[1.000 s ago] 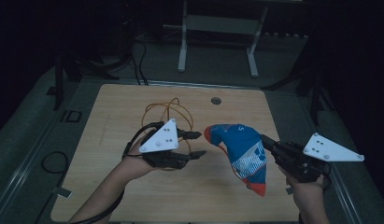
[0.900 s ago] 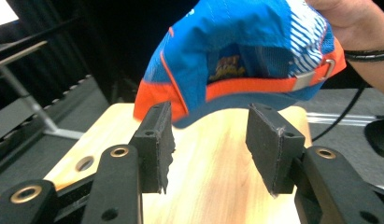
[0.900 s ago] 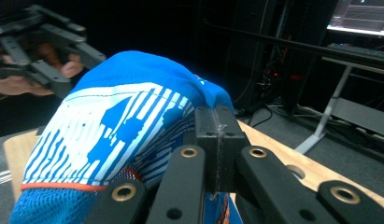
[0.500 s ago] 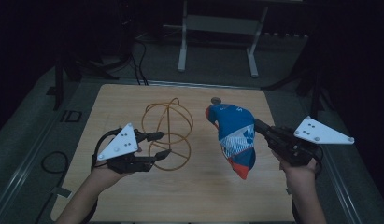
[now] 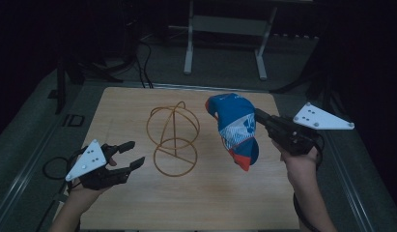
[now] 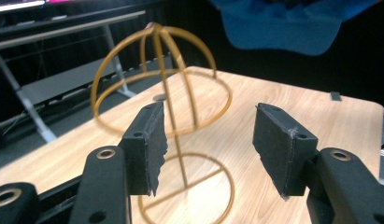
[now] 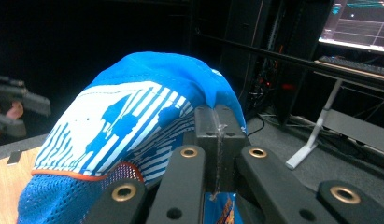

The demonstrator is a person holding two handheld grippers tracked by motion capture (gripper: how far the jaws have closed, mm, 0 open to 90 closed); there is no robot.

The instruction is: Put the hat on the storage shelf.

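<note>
Right fingers: your right gripper [image 5: 262, 117] has its fingers [image 7: 206, 135] pressed together on the fabric of the cap [image 5: 234, 126]. In the right gripper view the blue cloth is pinched between them.
Left fingers: your left gripper [image 5: 132, 154] is wide apart and holds nothing. In the left gripper view the fingers [image 6: 145, 144] frame the wire stand [image 6: 164, 116] without touching it.
Cap position: the cap hangs in the air from your right gripper, just beside the wire stand on its right side and above the desk [image 5: 138, 203]. Its visor, with the orange edge, points down toward you.
Stand position: the wire stand is upright near the middle of the desk, with its round base ring flat on the wood and its dome on top. It stands between your two grippers.
Done: I judge the cap is lifted and brought close to the stand.
Left to do: the cap is not yet over the dome. You likely must carry it above the stand, lower it on the dome and let it go; your left gripper looks ready to steady the stand.
Count of caps: one.
Count of wire stands: one.
Count of grippers: two, one in each hand.
Other small things: one dark round spot [image 5: 223, 95] on the far part of the desk; I cannot tell what it is.
</note>
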